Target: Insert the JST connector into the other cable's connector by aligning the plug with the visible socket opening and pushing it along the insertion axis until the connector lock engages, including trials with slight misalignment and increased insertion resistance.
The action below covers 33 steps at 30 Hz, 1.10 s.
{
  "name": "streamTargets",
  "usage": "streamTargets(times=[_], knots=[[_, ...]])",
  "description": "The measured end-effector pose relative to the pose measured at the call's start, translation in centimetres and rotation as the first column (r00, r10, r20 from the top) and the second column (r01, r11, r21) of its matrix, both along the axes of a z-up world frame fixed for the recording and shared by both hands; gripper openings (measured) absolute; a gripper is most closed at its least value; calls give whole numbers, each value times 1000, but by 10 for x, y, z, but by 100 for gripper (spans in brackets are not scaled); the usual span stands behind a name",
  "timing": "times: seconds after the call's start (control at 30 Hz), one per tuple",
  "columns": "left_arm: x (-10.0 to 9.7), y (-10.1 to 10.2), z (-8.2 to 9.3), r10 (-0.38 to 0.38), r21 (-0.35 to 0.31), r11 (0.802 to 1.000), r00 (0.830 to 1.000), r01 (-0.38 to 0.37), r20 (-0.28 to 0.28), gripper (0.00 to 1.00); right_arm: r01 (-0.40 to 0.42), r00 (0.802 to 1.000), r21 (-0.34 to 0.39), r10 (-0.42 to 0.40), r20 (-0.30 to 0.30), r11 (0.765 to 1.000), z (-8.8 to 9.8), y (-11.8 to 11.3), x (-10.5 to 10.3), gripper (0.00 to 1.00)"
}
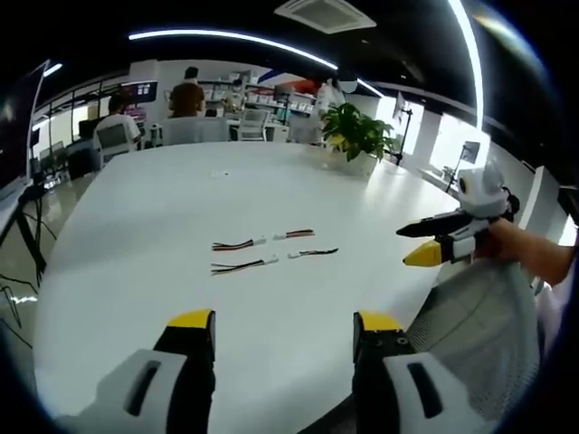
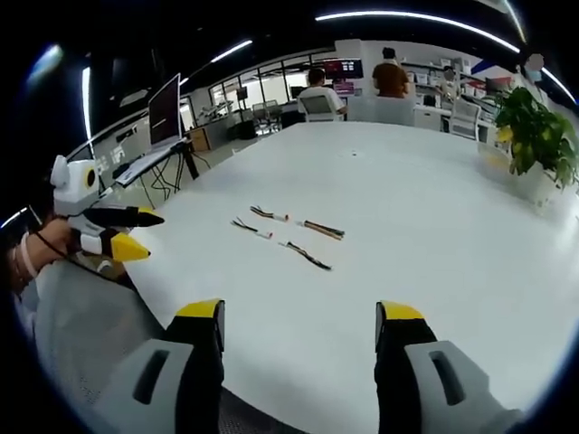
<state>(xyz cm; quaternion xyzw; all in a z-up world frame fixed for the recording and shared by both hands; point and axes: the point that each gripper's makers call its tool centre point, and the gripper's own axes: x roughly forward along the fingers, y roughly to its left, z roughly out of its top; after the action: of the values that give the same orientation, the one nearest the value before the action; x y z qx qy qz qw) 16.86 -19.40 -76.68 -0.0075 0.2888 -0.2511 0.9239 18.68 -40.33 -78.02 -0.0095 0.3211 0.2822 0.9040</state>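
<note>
Both grippers hover over the near edge of the white table (image 1: pixel 181 208), nothing between their jaws. Left gripper (image 1: pixel 283 327): jaws spread wide, yellow tips apart. Right gripper (image 2: pixel 299 316): likewise wide, empty. Four short cable pieces lie mid-table, well ahead of both. In the left gripper view, two red-black leads (image 1: pixel 237 245) with white connectors lie on the left, two shorter cables (image 1: pixel 312 252) on the right, ends near but unjoined. In that view, the right gripper shows at the right edge. A potted plant (image 1: pixel 355 134) stands at the far side; people sit at desks beyond.
</note>
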Motion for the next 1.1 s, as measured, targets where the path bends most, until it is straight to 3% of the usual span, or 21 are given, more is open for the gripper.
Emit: streamTargets(times=[0.73, 1.1], knots=[[-1, 0, -3, -6, 24, 1000, 1000, 6, -7, 58, -30, 999, -13, 30, -24, 999, -4, 5, -7, 65], [0, -8, -5, -45, 44, 998, 999, 46, -19, 58, -16, 1000, 9, 16, 8, 1000, 10, 2, -6, 61]])
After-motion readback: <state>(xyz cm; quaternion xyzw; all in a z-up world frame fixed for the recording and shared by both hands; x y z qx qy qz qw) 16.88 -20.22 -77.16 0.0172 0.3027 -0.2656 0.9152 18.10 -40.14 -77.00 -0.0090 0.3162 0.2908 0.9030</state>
